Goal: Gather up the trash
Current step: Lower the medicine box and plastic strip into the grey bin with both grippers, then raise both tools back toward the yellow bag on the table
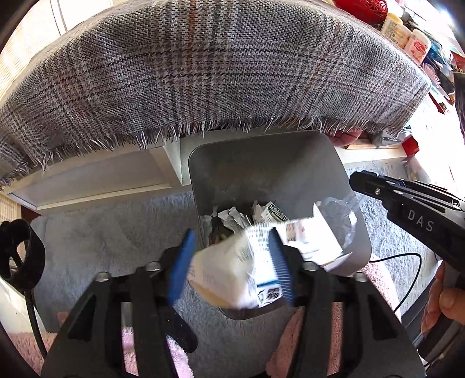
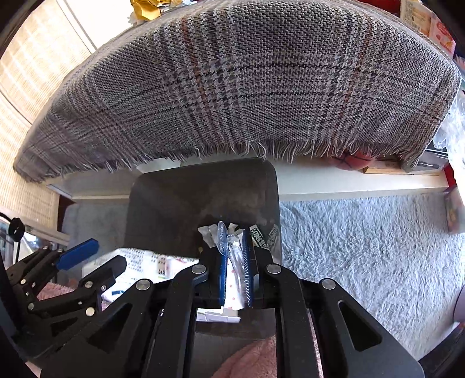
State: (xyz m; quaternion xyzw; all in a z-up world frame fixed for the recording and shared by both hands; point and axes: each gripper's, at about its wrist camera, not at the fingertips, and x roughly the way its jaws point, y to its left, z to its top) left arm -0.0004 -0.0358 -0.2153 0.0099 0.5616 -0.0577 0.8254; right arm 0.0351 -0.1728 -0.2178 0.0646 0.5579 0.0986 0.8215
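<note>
A grey trash bin (image 1: 261, 165) stands on the carpet below a table, with several wrappers (image 1: 261, 215) inside. My left gripper (image 1: 232, 258) is open over the bin's near rim; a blurred white printed carton (image 1: 232, 270) lies between its blue pads, touching the right one. My right gripper (image 2: 235, 270) is shut on a clear plastic wrapper (image 2: 232, 250) above the same bin (image 2: 203, 192). The right gripper also shows in the left wrist view (image 1: 407, 203) at the right. The left gripper shows in the right wrist view (image 2: 87, 261) with the carton (image 2: 145, 261).
A grey plaid cloth (image 1: 203, 67) with a fringe hangs over the table above the bin. A fluffy grey carpet (image 2: 363, 247) covers the floor. Bottles and a red object (image 1: 363, 8) stand at the far right. A black cable (image 1: 407, 273) lies on the carpet.
</note>
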